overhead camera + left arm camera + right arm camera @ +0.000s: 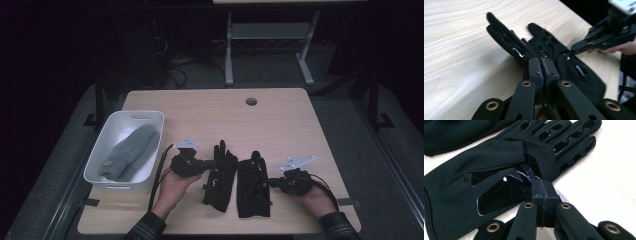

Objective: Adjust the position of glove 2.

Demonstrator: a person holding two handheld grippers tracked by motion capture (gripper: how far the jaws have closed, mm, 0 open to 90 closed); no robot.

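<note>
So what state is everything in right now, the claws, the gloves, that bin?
Left claw: jaws pressed together, at the left black glove's edge; a pinch on it cannot be confirmed.
Right claw: jaws pressed together, at the right black glove's edge.
Left black glove: flat on the table.
Right black glove: flat, palm up.
White bin: holds grey knit item.

In the left gripper view, the left gripper point(543, 65) covers the near part of the left glove point(506, 41), so whether its closed jaws pinch fabric cannot be told. The right glove point(499, 167) is cut off at the left edge of the right gripper view. The grey item point(131, 151) in the white bin point(150, 119) is too dim to identify.
</note>
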